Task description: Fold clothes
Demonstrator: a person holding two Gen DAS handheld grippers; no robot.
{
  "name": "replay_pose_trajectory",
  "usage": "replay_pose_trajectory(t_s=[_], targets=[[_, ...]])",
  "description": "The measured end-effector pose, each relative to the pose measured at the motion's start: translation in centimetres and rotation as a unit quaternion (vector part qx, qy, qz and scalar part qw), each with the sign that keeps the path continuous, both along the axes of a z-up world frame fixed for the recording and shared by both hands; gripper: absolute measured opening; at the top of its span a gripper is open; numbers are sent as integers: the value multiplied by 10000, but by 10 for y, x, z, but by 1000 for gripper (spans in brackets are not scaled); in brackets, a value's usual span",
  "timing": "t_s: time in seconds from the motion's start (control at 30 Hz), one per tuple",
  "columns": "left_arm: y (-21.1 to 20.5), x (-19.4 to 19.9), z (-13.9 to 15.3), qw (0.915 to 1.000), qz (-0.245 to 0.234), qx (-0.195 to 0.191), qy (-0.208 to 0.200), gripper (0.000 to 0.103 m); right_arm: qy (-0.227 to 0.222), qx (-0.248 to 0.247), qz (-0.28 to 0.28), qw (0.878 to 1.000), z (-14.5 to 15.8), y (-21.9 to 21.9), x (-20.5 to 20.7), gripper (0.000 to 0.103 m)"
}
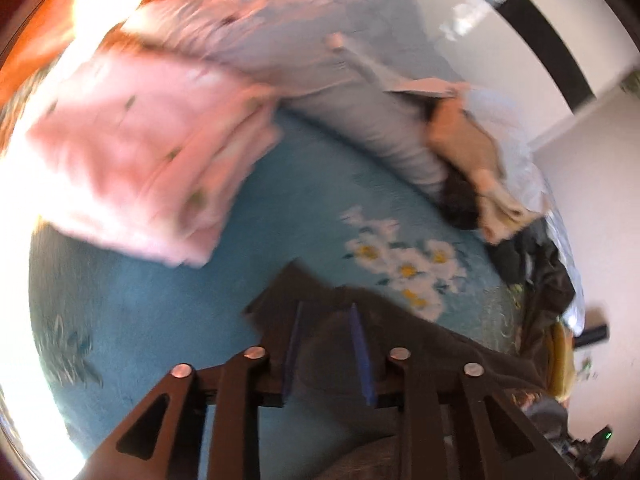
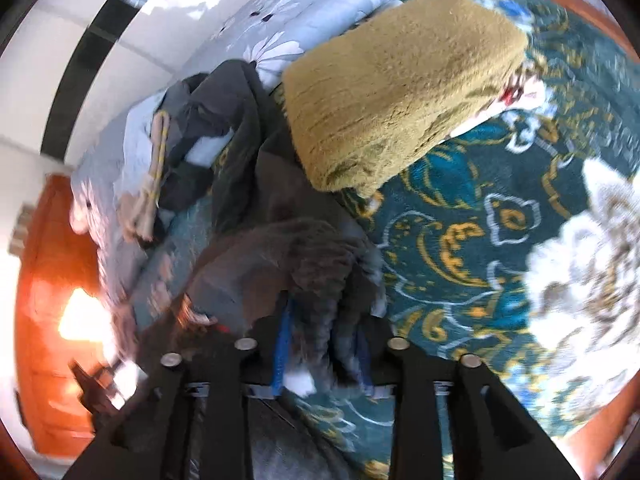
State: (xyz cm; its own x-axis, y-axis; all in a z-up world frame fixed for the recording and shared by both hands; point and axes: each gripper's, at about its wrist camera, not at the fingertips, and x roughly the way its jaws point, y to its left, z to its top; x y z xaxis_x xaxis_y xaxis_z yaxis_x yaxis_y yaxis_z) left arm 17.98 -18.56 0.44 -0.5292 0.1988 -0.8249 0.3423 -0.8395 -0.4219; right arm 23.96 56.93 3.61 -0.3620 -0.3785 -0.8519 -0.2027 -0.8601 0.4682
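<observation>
1. Dark grey garment (image 1: 400, 332) held over the blue bedspread (image 1: 240, 280), pinched by both tools; not flat, fold incomplete or mid-carry, I judge.
2. Left gripper (image 1: 326, 348): jaws narrow, a garment edge between them.
3. Right gripper (image 2: 320, 344): jaws clamped on bunched grey cloth.
4. Pink folded bundle (image 1: 140, 152) and olive folded blanket (image 2: 400, 88) lie squared; dark heap (image 2: 212, 128) looks unfolded.
5. Both tools point forward over the bed; frames blurred.

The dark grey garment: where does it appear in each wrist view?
Left wrist: dark grey garment, bottom centre, held in the left claw.
Right wrist, centre-left, bunched in the right claw.
Shared landmark: the pale floral quilt at the top.
</observation>
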Motion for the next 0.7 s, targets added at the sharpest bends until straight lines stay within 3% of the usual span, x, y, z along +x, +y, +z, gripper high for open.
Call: replay_pose_trajectory(t_s=[0.07,0.2,0.33,0.5,0.57,0.7], targets=[[30,-24,21,9990,-387,-128,185,47,16,121,36,9999,9,11,7,49],[122,-95,50,9885,-1430,-135,471,54,364,289,-411,9981,21,31,7,49],[238,-178,61,9687,-2413,124,568,59,931,-342,-794,9919,22,39,-19,49],[349,-261,48,9610,-2741,21,361,65,687,-599,-752,9930,-6,33,-36,50],[380,-283,36,9567,-2897,-85,279,71,552,-625,-742,9937,-18,31,-39,50],[431,-320,2,9480,-3154,-425,87,71,351,-709,-871,9931,-34,38,-33,50]])
